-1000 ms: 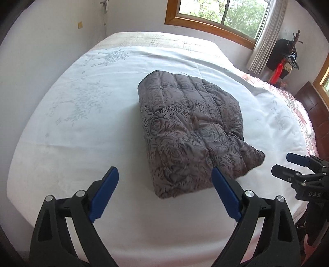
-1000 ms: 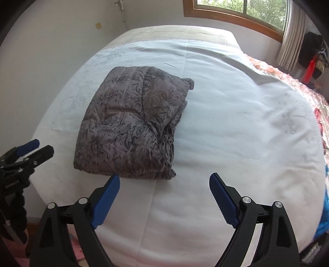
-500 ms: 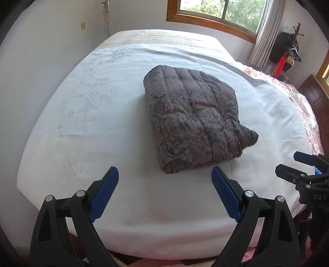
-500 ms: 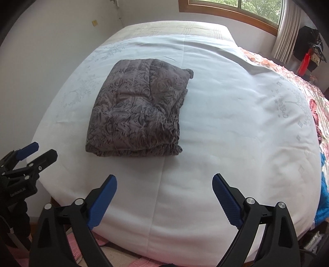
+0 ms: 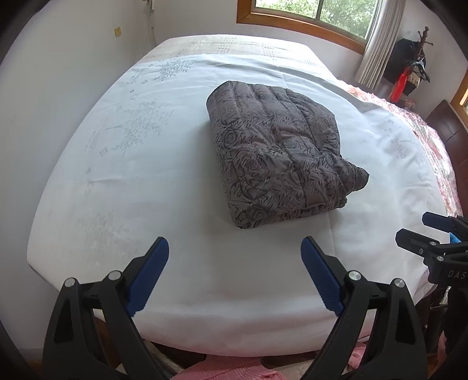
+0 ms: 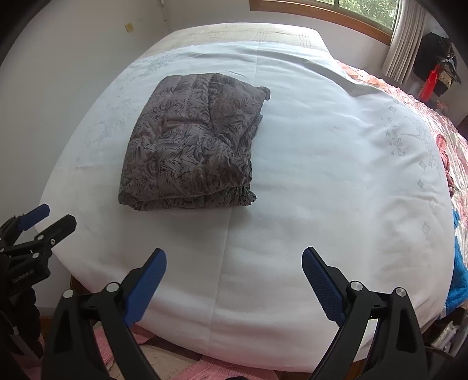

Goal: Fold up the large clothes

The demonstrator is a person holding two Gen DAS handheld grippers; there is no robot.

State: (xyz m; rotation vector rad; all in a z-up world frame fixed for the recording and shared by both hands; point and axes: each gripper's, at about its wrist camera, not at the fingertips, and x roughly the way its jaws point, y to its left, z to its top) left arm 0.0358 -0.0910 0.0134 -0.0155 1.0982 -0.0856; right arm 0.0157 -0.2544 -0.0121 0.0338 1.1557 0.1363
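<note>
Garment: folded quilted jacket (image 5: 280,152), grey-brown with a dark rose and zigzag print, lying flat on the bed (image 5: 181,181), a little beyond the middle of the white sheet (image 6: 336,163).
Long axis: running from the near edge of the bed toward the far end under the window (image 5: 310,14), slanting slightly in both views.
Pointing: smooth rounded fold facing the far end; layered open edges facing the near edge, toward the cameras.
Loose corner: sticking out sideways to the right of the bundle in the left wrist view; in the right wrist view a small bump is showing at the far right corner.
Left hand-held gripper (image 5: 234,274): hanging released above the near edge of the bed, blue pads (image 5: 149,271) spread wide, grasping nothing, well apart from the jacket.
Right hand-held gripper (image 6: 234,280): likewise spread wide and empty above the near edge, blue pads (image 6: 321,283) not touching the sheet.
Cross views: right hand-held gripper showing at the right edge of the left wrist view (image 5: 421,233); left one showing at the left edge of the right wrist view (image 6: 44,219).
Bed surface: white sheet with faint printed leaves and stars, a centre crease running front to back.
Surroundings: pale curtain (image 5: 377,43) hanging beside the wood-framed window; pink floral bedding (image 6: 438,122) lying along the right side; pink fabric (image 5: 228,371) lying on the floor below the bed edge.
</note>
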